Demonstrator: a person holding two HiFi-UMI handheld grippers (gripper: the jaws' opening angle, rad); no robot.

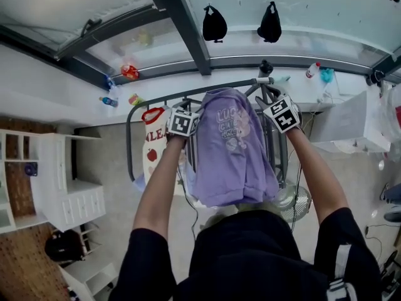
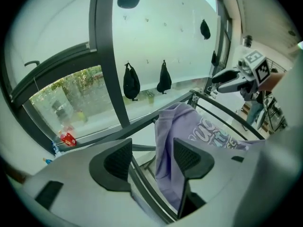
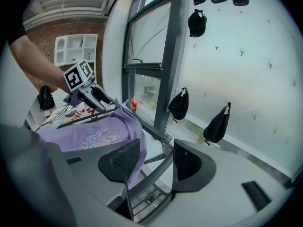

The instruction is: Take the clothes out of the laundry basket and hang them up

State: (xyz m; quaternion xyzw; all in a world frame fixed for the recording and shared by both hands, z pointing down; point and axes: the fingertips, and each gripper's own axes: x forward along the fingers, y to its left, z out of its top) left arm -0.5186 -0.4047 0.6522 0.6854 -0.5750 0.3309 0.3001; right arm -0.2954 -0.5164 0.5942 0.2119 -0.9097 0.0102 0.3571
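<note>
Purple shirt (image 1: 232,146) was seen draped over the top rail of the drying rack (image 1: 128,143), so hung to dry. Left claw (image 2: 152,159) and right claw (image 3: 154,161) were held apart, nothing clamped, at its left and right edges; hanging judged done

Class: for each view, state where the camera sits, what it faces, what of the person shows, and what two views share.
Head view: on the head, down onto the purple shirt; forearms, left gripper, right gripper.
Left gripper view: on that gripper, toward the window; own open jaws.
Right gripper view: likewise, toward the window; own open jaws, left forearm.
Both gripper views share the shirt and window.
</note>
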